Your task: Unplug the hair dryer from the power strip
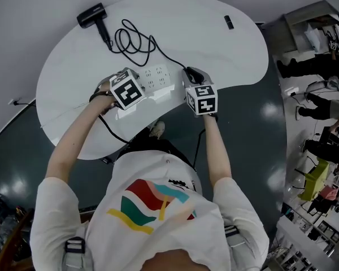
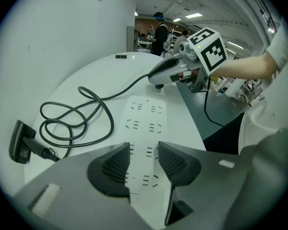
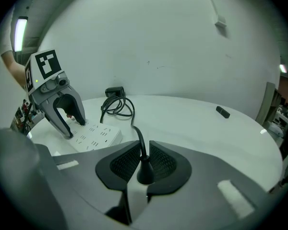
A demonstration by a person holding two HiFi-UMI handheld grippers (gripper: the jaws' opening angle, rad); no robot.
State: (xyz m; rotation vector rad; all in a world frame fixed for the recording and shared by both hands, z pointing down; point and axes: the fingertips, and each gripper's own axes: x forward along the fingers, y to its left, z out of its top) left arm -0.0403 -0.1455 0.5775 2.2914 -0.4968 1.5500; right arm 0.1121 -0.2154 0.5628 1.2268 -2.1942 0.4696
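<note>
A white power strip (image 1: pixel 156 78) lies on the white table (image 1: pixel 226 61). My left gripper (image 2: pixel 144 163) points steeply down over the strip's near end (image 2: pixel 146 123). Its jaws are apart, and the strip's top shows in the gap between them. My right gripper (image 3: pixel 143 163) is shut on the black plug (image 3: pixel 144 172), which is out of the strip and to its right (image 1: pixel 193 74). The black cable (image 1: pixel 134 41) runs in loops from the plug to the black hair dryer (image 1: pixel 92 14), which lies at the table's far left edge (image 3: pixel 114 91).
A small black object (image 1: pixel 229 22) lies at the far right of the table. The table's near edge curves inward where I stand. Shelves and clutter (image 1: pixel 319 168) fill the floor on the right. People stand far off (image 2: pixel 159 30).
</note>
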